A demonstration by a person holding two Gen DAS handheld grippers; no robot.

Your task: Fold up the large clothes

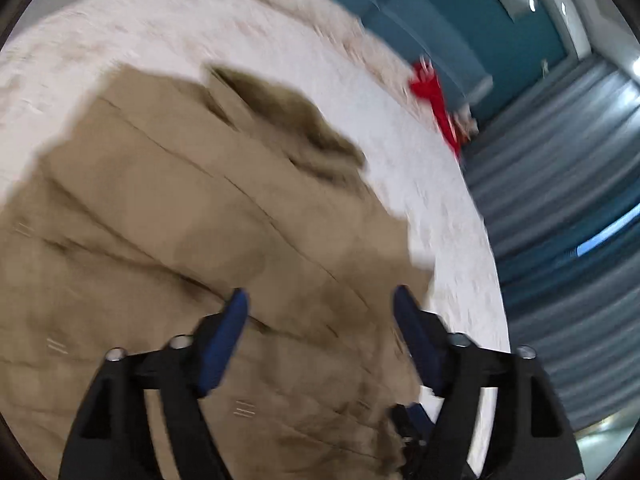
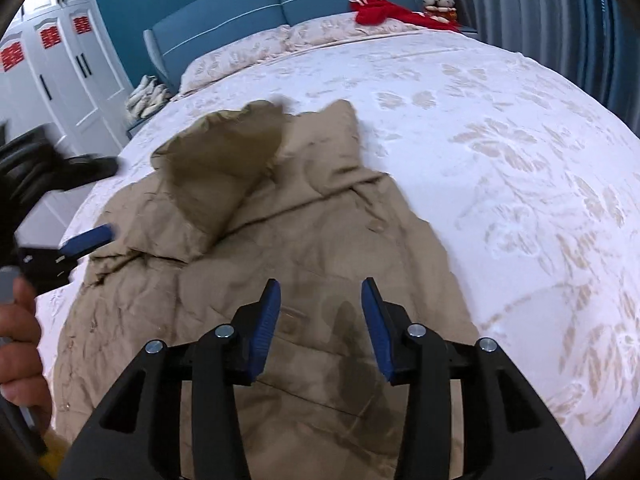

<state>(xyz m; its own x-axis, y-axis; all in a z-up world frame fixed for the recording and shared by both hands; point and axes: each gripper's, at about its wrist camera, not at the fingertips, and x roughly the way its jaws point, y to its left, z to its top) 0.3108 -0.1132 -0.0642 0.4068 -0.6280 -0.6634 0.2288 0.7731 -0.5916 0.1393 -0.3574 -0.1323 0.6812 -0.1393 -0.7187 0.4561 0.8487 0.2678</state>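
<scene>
your tan padded coat (image 2: 256, 240) lies spread on the white floral bedspread (image 2: 500, 168), hood (image 2: 220, 160) toward the blue headboard (image 2: 240, 8). your right gripper (image 2: 320, 312) hangs over its lower part with the jaws apart, gripping nothing. your left gripper (image 1: 320, 312) is also spread wide above the coat, empty. a red garment (image 2: 380, 10) sits by the pillows.

From the foot of the bed (image 2: 500, 160), open bedspread runs from one to four o'clock, free for a pass. The tan coat (image 2: 280, 220) fills the middle, its raised hood (image 2: 224, 156) a bump at eleven. The left tool (image 2: 86, 240) hovers over the coat's edge at nine. A red garment (image 2: 384, 12) lies far off at twelve, by the headboard (image 2: 240, 0).
</scene>
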